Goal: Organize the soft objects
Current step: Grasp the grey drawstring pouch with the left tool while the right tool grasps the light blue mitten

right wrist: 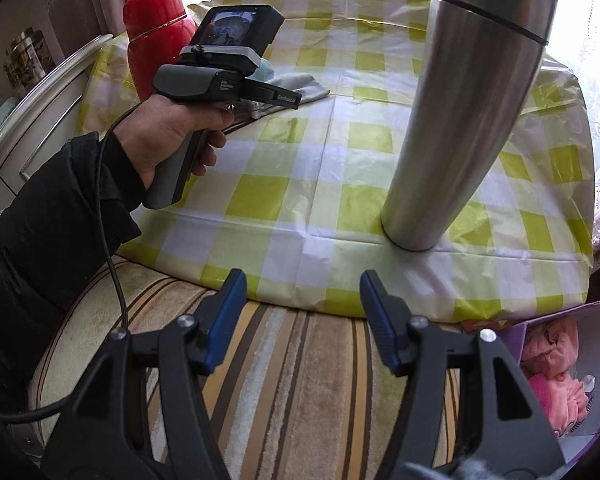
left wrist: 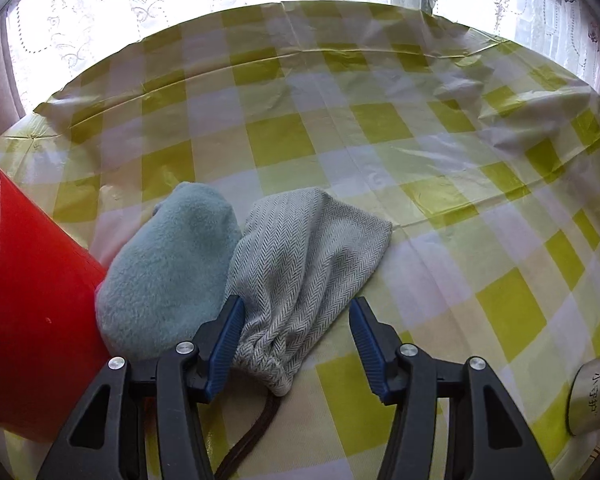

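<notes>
Two soft things sit close under the left gripper (left wrist: 296, 344): a grey herringbone pouch (left wrist: 300, 272) and a pale blue fleece piece (left wrist: 168, 276), side by side and touching on the checked tablecloth (left wrist: 420, 140). From the left wrist view, the jaws stand apart with nothing held. The pouch's gathered neck, with a dark cord (left wrist: 252, 436) trailing out, lies between the fingers, nearer the left-hand pad (left wrist: 226, 344); its long axis runs forward and a little to the right, away from the jaws. The fleece sits just outside that pad, pressed against a red flask (left wrist: 28, 300).

From the right wrist view, the right gripper (right wrist: 302, 320) is also spread and empty, hanging over a striped cushion (right wrist: 284, 380) short of the table edge. A tall steel tumbler (right wrist: 468, 120) stands upright just ahead of it. Across the table a hand (right wrist: 168, 136) holds the other tool by the red flask (right wrist: 156, 32), with pale fabric (right wrist: 300, 86) peeking past it. A purple box (right wrist: 572, 380) of pink cloth sits low on the right.

I'd say the left arm is far nearer, and closing on the pouch's neck looks the natural grab
</notes>
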{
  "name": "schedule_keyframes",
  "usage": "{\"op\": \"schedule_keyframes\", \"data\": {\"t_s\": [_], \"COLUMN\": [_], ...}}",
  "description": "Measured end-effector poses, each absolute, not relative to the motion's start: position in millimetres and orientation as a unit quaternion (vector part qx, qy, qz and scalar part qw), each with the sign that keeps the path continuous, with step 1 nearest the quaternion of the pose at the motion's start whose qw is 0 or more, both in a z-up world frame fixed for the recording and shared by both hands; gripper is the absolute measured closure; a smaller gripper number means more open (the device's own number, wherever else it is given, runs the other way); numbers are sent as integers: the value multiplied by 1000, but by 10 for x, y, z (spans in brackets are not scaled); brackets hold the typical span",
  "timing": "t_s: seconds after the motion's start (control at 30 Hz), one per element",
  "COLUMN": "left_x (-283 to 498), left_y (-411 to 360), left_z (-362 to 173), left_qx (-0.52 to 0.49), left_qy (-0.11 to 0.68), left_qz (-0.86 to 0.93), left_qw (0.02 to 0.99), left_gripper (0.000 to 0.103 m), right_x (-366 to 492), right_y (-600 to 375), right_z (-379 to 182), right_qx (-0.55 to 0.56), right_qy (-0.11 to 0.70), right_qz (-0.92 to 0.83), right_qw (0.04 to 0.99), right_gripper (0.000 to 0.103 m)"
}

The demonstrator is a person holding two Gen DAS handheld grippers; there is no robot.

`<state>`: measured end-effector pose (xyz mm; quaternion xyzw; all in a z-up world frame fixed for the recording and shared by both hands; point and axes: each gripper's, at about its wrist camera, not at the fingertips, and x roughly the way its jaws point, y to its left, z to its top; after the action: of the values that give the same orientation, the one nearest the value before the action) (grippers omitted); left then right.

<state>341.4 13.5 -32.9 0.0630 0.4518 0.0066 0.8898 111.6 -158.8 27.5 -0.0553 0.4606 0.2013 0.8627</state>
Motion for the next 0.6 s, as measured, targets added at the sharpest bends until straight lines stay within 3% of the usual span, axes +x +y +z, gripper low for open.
{"op": "schedule_keyframes", "data": {"t_s": [0.07,0.13,0.23,0.6], "left_x": [3429,3435,3412,2765], "left_y": [131,135,131,326], "left_z": [-377,-370,-345,-224], "left_qx": [77,78,75,-69], "left_qy": [453,451,449,470], "left_qz": [11,5,-9,-99], "left_qw": [888,889,890,875], "left_gripper": [58,77,88,90], "right_x": [1155,1188,1222,1389], "right_y": [-1559,-1523,-1467,-1229], "right_z": [263,243,219,466], "right_qx": [-55,-56,-58,-62], "right_qy": [462,464,467,437], "right_qz": [201,202,203,208], "right_qw": [862,861,859,873], "right_gripper": [40,40,40,40]}}
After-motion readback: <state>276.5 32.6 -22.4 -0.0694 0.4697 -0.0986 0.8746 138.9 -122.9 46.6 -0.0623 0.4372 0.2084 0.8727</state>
